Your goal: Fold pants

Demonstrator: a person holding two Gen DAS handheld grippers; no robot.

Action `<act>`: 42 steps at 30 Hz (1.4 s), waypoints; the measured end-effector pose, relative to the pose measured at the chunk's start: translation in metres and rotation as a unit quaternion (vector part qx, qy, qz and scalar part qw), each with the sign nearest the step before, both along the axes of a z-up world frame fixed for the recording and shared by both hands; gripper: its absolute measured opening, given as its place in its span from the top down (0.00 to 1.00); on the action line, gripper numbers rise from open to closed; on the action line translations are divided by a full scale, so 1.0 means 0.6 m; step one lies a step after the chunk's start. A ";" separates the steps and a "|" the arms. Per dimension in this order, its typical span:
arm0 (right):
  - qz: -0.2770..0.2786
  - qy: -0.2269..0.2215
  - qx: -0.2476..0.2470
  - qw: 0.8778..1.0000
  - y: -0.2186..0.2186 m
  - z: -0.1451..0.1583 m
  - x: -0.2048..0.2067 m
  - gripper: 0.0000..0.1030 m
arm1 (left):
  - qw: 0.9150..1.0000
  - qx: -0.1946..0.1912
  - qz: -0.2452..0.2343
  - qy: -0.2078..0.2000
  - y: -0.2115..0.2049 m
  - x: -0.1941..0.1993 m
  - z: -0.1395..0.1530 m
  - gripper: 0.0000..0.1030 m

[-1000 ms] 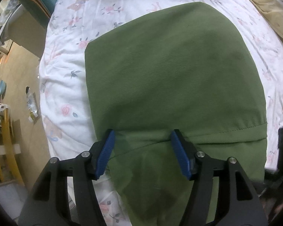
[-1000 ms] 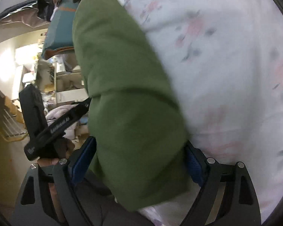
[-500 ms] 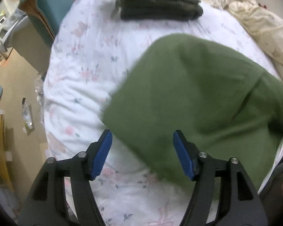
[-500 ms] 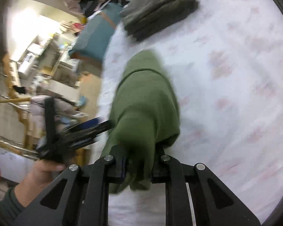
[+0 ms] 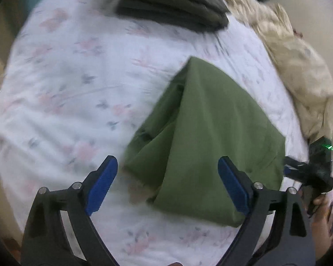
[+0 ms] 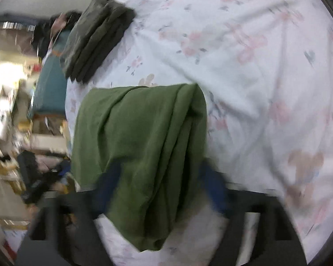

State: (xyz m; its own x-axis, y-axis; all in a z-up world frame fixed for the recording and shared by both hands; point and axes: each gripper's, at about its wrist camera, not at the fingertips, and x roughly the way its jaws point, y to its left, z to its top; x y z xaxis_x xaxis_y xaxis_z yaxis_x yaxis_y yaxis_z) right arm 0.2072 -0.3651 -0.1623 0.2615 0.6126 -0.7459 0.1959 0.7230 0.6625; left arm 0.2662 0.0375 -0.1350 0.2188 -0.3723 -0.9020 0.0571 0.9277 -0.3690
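- Left wrist view: folded over since a second ago into a thicker bundle, green pants [image 5: 206, 137] lying on floral bedsheet [image 5: 77, 88], below dark folded stack [image 5: 173, 2]; left gripper [image 5: 167, 184] just opened wide, gripping nothing.
- Right wrist view: right gripper [image 6: 157, 190] blurred, just sprung wide, straddling pants [image 6: 139, 146] without pressing them.
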 end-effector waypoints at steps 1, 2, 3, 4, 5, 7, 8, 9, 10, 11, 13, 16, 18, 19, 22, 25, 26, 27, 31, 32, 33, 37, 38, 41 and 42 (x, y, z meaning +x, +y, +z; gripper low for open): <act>-0.010 -0.001 0.004 1.000 -0.003 -0.004 -0.002 0.13 | 1.000 0.019 -0.015 0.002 -0.009 0.008 -0.015 0.13; -0.022 0.000 0.005 1.000 -0.010 -0.008 -0.011 0.13 | 0.999 0.023 -0.025 0.002 -0.015 0.010 -0.026 0.13; -0.032 0.007 0.009 0.999 -0.014 -0.017 -0.021 0.13 | 0.999 0.019 -0.034 0.005 -0.017 0.011 -0.035 0.13; -0.038 0.015 0.017 0.999 -0.010 -0.029 -0.025 0.13 | 0.999 0.010 -0.044 0.013 -0.018 0.012 -0.049 0.16; -0.043 0.025 0.029 0.998 -0.004 -0.043 -0.030 0.13 | 0.999 0.003 -0.048 0.015 -0.019 0.012 -0.053 0.42; -0.041 0.045 0.066 0.996 0.018 -0.076 -0.035 0.14 | 0.997 0.007 -0.071 0.032 -0.029 0.010 -0.061 0.73; -0.035 0.044 0.077 0.995 0.030 -0.087 -0.034 0.27 | 0.995 0.026 -0.092 0.022 -0.039 0.003 -0.054 0.80; -0.020 0.037 0.076 0.996 0.049 -0.089 -0.032 0.47 | 0.994 0.037 -0.105 0.016 -0.044 -0.001 -0.048 0.83; -0.006 0.020 0.060 0.998 0.065 -0.080 -0.030 0.55 | 0.993 0.041 -0.107 0.014 -0.047 -0.005 -0.046 0.89; -0.003 0.003 0.045 0.999 0.073 -0.069 -0.029 0.63 | 0.994 0.040 -0.100 0.015 -0.044 -0.010 -0.037 0.92; 0.017 -0.037 0.017 0.999 0.089 -0.030 -0.027 0.75 | 0.995 0.042 -0.095 0.002 -0.041 -0.018 -0.017 0.94; 0.061 -0.089 -0.012 0.994 0.100 0.035 -0.008 0.80 | 0.997 0.022 -0.071 -0.009 -0.020 -0.044 0.032 0.95; 0.084 -0.120 -0.014 0.989 0.098 0.072 0.012 0.81 | 0.999 0.001 -0.053 -0.011 -0.013 -0.077 0.071 0.95; 0.100 -0.126 -0.007 0.987 0.095 0.084 0.020 0.81 | 0.999 -0.006 -0.047 -0.013 -0.012 -0.098 0.083 0.95; 0.134 -0.100 0.034 0.985 0.071 0.075 0.034 0.76 | 1.000 -0.019 -0.015 0.014 -0.016 -0.168 0.078 0.93; 0.105 0.007 -0.022 0.994 0.057 -0.017 0.019 0.55 | 0.998 0.058 -0.003 0.040 -0.026 -0.199 0.016 0.83; 0.101 0.045 -0.046 0.993 0.057 -0.041 0.011 0.51 | 0.995 0.075 -0.001 0.061 -0.022 -0.202 -0.009 0.74; 0.097 0.070 -0.053 0.991 0.055 -0.059 0.000 0.39 | 0.993 0.085 0.002 0.080 -0.020 -0.201 -0.024 0.69; 0.057 0.019 -0.069 0.996 0.032 -0.001 -0.035 0.35 | 0.987 0.146 0.036 0.051 0.011 -0.202 0.001 0.45; 0.049 0.000 -0.073 0.996 0.025 0.016 -0.047 0.35 | 0.984 0.170 0.051 0.025 0.021 -0.208 0.022 0.45; 0.032 -0.023 -0.081 0.996 0.017 0.038 -0.063 0.35 | 0.983 0.172 0.062 0.009 0.028 -0.213 0.037 0.45; -0.019 -0.057 -0.089 0.994 -0.003 0.074 -0.118 0.35 | 0.994 0.073 0.079 -0.003 0.041 -0.236 0.056 0.45; -0.023 -0.055 -0.091 0.994 -0.001 0.075 -0.125 0.35 | 0.996 0.052 0.072 0.009 0.034 -0.240 0.049 0.45; -0.013 -0.031 -0.114 0.993 0.014 0.059 -0.128 0.35 | 0.998 0.020 0.043 0.047 0.000 -0.249 0.022 0.54; -0.006 -0.026 -0.117 0.993 0.025 0.054 -0.129 0.35 | 0.998 0.028 0.030 0.054 -0.019 -0.253 0.012 0.56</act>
